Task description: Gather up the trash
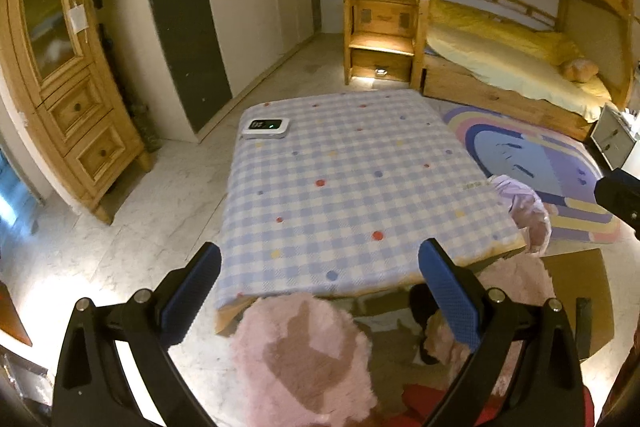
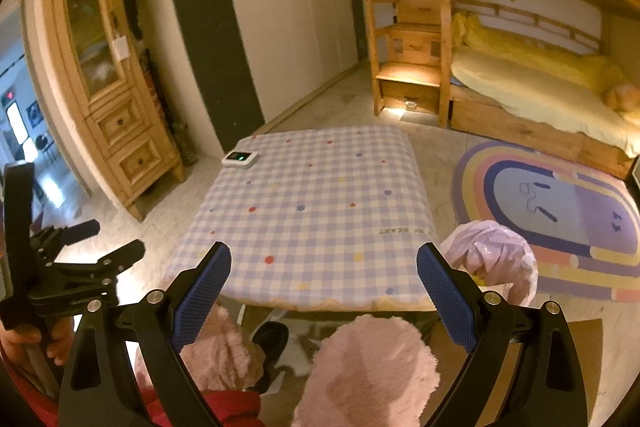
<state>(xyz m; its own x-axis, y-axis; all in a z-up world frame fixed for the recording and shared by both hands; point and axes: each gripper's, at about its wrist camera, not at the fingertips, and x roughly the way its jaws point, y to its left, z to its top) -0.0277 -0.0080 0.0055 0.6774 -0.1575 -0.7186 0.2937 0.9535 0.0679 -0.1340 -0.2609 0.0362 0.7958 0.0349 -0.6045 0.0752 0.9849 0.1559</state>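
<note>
Both grippers, left (image 1: 320, 291) and right (image 2: 324, 293), hover with jaws apart, holding nothing. Pink trash bag (image 2: 494, 263) sits at 3 o'clock off the checkered table (image 2: 312, 211). Risk: thin film slipping or tearing when pinched.

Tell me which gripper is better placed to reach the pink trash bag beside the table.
Probably the right gripper. The pink trash bag hangs at the table's right edge, just past its right finger; from the left gripper it lies farther right. Both are open and empty.

Warm dim light; fisheye-bent edges; floor glare; slight blur
</note>
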